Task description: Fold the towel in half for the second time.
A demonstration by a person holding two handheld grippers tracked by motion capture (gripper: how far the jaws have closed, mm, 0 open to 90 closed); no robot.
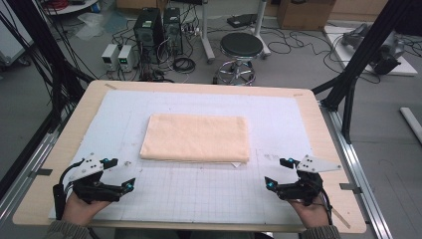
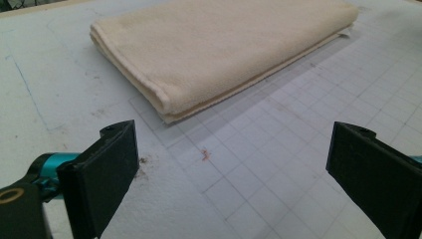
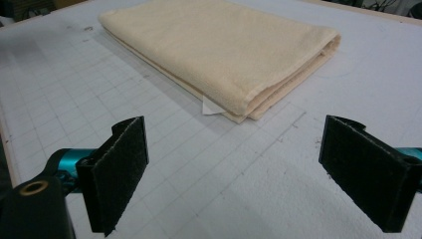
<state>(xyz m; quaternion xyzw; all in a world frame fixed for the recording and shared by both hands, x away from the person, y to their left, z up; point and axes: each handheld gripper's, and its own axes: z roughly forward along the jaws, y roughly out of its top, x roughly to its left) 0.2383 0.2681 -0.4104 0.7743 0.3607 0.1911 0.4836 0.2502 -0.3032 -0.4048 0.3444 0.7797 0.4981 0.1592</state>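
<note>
A folded cream towel [image 1: 195, 138] lies flat in the middle of the white gridded mat [image 1: 199, 194]. My left gripper [image 1: 121, 173] rests at the mat's near left, open, nothing between its jaws, a short way from the towel's near left corner [image 2: 166, 107]. My right gripper [image 1: 278, 173] sits at the near right, also open and holding nothing, facing the towel's near right corner [image 3: 244, 112], where a small white tag [image 3: 210, 107] sticks out. In the left gripper view the towel [image 2: 224, 47] lies beyond the jaws; in the right gripper view the towel [image 3: 224, 50] does the same.
The mat covers a wooden table [image 1: 318, 129] with bare edges all round. Beyond the far edge stand a black stool [image 1: 241, 47], computer towers [image 1: 149, 30] and cables on the floor. Black frame posts [image 1: 358, 59] rise at both sides.
</note>
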